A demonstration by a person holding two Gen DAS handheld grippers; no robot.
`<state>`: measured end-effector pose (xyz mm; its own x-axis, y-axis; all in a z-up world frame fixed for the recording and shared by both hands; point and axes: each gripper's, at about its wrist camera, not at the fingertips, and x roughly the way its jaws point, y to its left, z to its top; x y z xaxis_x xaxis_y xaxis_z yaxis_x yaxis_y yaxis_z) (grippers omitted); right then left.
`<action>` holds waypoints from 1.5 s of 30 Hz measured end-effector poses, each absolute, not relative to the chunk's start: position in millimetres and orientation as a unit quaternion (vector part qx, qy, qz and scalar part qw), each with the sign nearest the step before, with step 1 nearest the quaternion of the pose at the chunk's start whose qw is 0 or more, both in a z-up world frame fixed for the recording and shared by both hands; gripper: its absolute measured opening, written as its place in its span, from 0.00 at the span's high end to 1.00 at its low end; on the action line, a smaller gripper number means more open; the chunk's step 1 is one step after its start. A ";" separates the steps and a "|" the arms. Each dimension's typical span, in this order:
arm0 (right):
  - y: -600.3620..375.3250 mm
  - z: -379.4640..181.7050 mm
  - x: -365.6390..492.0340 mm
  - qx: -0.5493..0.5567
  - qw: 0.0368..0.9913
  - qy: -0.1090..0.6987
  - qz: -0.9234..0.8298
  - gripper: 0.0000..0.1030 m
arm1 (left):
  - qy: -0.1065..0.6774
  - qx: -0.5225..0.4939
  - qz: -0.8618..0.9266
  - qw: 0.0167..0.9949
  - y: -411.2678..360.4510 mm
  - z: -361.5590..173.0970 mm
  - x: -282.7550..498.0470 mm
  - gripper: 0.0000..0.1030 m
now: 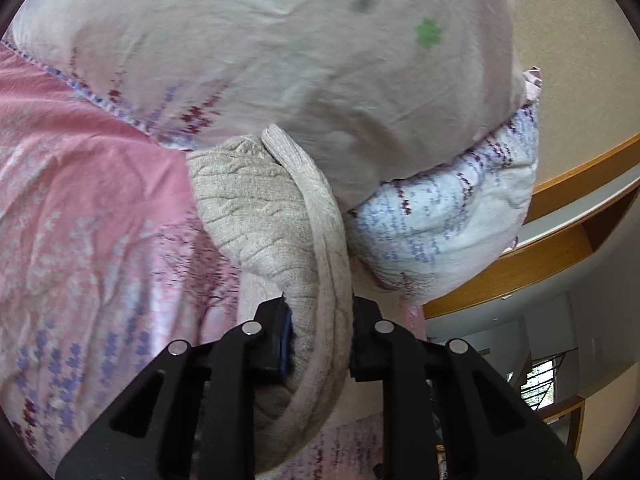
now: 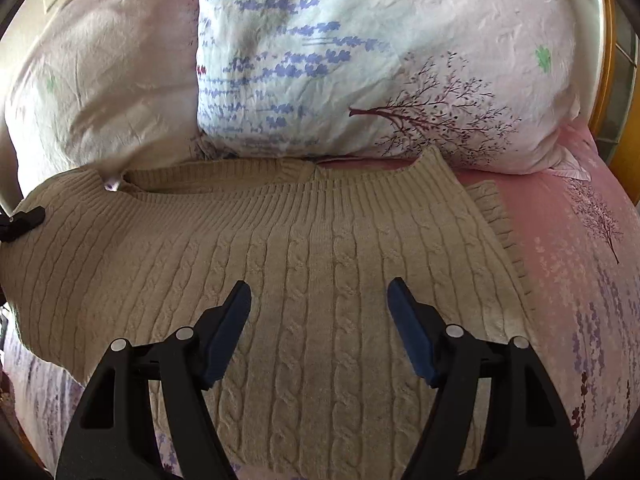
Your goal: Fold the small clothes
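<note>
Left wrist: left claw (image 1: 320, 340) clamps beige sweater (image 1: 256, 208) on bedsheet (image 1: 80, 208).

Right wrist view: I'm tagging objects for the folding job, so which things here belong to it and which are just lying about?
Part of the job:
- beige cable-knit sweater, spread flat
- left gripper, shut on the sweater's edge
- right gripper, open above the knit

Just lying about:
- white pillow with lavender and tree print
- pink floral bedsheet
- wooden headboard

Pillows (image 2: 360, 80) crowd the sweater's (image 2: 300, 260) far edge.
</note>
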<state>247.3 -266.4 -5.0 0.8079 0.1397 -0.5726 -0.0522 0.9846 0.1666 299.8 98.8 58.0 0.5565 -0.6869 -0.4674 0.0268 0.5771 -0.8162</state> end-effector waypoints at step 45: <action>-410.9 13.8 235.3 0.251 0.924 0.258 0.127 0.92 | 0.502 -0.219 -0.280 0.789 -79.5 24.0 299.9 0.38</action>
<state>235.3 -410.9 13.8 0.8343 0.3649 -0.4133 -0.1059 0.8417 0.5294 299.9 -79.5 24.0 0.3403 -0.6606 -0.6692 0.2213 0.7479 -0.6258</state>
